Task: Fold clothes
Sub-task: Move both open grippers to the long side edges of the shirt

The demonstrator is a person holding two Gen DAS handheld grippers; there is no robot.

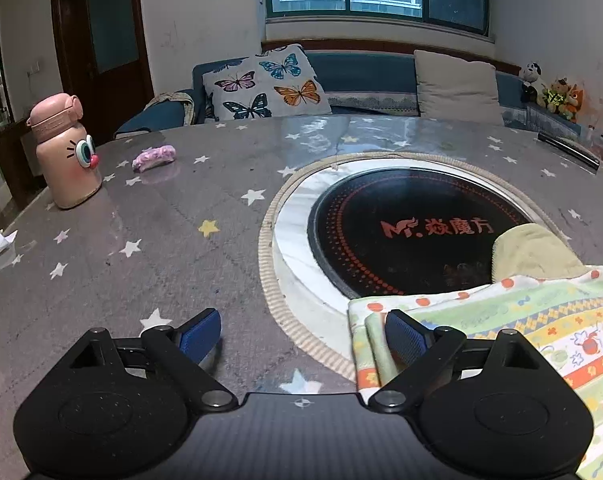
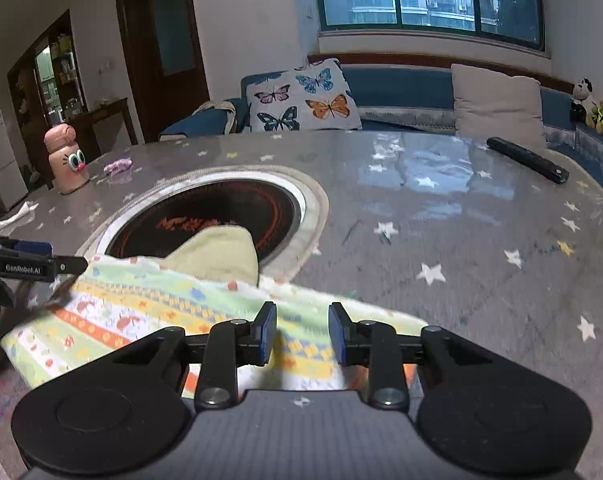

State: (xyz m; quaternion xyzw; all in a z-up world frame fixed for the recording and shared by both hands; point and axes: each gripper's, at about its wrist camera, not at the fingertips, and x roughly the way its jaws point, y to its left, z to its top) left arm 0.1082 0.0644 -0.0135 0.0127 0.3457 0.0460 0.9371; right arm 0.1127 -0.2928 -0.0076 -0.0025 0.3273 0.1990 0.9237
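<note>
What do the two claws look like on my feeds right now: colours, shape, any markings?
Both match: the left claw and right claw have matte black linkage arms with silver pivot pins, round black housings, a carbon-weave centre plate with a small crosshair mark, and ribbed blue pads. Seen from the right wrist, the left claw bears white "GenRobot.AI" lettering.

- My left gripper (image 1: 301, 336): matte black, speckled body, two round caps at four and eight o'clock.
- Blue ribbed pads (image 1: 199, 334) tip my fingers.
- Silver screws pin the black linkage arms.
- My right gripper (image 2: 302, 334): same black frame, blue pads, small crosshair mark at centre.
</note>
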